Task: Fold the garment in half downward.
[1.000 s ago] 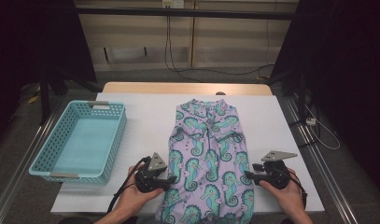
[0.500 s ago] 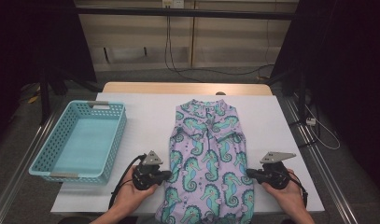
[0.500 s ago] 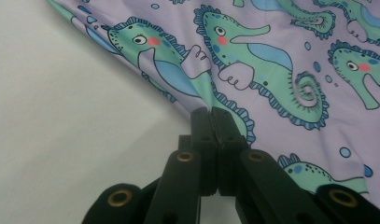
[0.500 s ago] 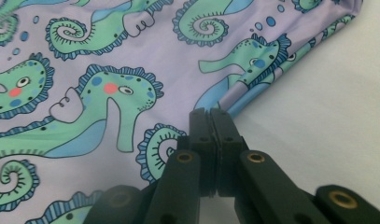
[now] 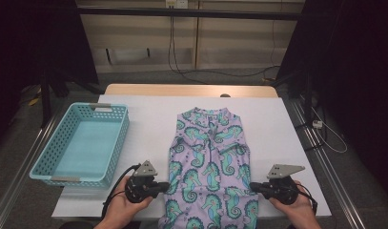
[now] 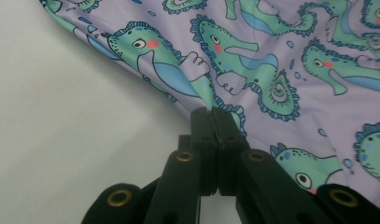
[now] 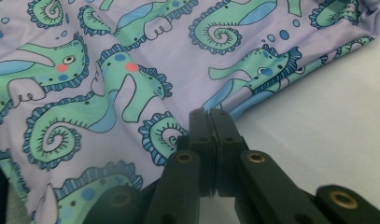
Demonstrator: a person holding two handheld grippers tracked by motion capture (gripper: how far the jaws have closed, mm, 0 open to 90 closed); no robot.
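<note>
Across the middle of the white table [image 5: 148, 119] lies my seahorse-print dress [image 5: 208, 157], collar at 12 o'clock, hem hanging off the near edge. Over the last second it has slid slightly toward me. My left gripper [image 5: 164, 185] and right gripper [image 5: 254, 186] each clench a side edge, so I judge I'm dragging it nearer. An empty blue basket [image 5: 116, 143] sits at 9 o'clock.

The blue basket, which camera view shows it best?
The high view: the blue basket sits whole on the table's left, beside the seahorse shirt. The two gripper views look at the shirt's fabric and the white table cover.
</note>
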